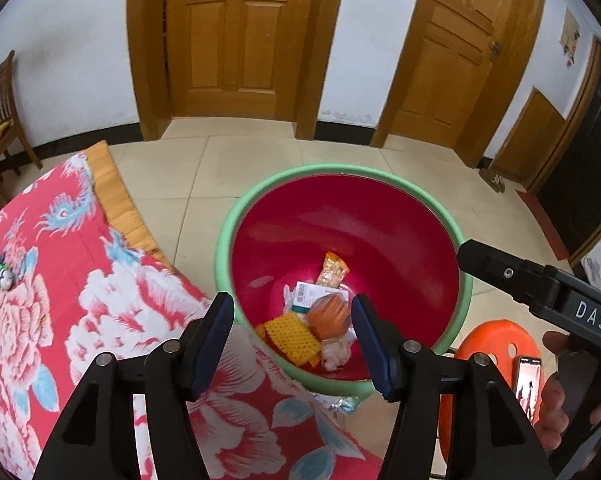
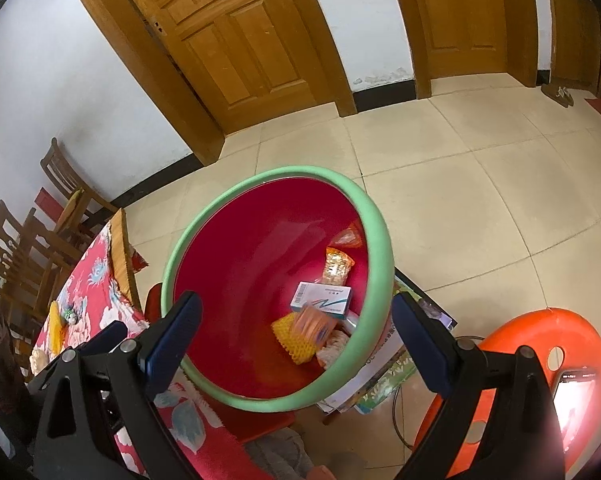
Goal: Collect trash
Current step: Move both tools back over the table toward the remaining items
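Round plastic bin w/ mint-green rim and deep red interior [image 1: 340,216] stands on the tiled floor [image 1: 204,184], just beside the bench covered w/ red floral cloth [image 1: 60,280].

Contents at bin bottom: orange-and-yellow snack packet [image 1: 331,269], white box w/ blue-green print [image 1: 309,294], yellow mesh foam sleeve [image 1: 294,334], orange netted wrapper [image 1: 330,316] (blurred in right wrist view) and crumpled pale paper wad [image 1: 335,354]. Items lie heaped, touching one another.

Left tongs [image 1: 294,344]: released, jaws apart, nothing between pads; positioned above bin's near rim. Right tongs [image 2: 296,338]: released, jaws wide, nothing gripped; also over bin.

More trash on bench cloth: small green-and-white wrapper [image 1: 2,276] near the far left edge.

Orange plastic stool [image 1: 496,340] beside bin, w/ lit phone [image 1: 528,384] on it.
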Demonstrator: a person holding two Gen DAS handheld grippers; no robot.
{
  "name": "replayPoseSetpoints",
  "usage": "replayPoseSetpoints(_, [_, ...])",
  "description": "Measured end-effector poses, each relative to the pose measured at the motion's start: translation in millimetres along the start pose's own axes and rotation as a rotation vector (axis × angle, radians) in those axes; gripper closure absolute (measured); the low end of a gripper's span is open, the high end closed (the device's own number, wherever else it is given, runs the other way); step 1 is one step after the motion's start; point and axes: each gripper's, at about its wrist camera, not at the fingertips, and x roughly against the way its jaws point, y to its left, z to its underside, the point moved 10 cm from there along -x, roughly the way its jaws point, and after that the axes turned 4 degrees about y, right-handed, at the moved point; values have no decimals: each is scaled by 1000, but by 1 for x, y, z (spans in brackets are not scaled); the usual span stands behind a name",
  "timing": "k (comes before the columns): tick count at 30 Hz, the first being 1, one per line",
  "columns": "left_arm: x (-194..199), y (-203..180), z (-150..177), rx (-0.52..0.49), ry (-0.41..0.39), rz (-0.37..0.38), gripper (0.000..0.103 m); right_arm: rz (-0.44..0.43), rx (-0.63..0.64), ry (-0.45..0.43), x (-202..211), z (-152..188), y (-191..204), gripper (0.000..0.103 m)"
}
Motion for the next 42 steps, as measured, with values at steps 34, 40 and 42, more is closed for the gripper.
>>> replayPoseSetpoints(34, [157,211,44,337,-189,-277,40,-189,324,35,26,48,195,8])
replayPoseSetpoints(40, [177,263,56,403,-208,-339,40,-207,388,65,15,61,234,8])
replayPoseSetpoints(42, [180,281,60,425,-209,-358,40,-208,420,70,11,65,250,8])
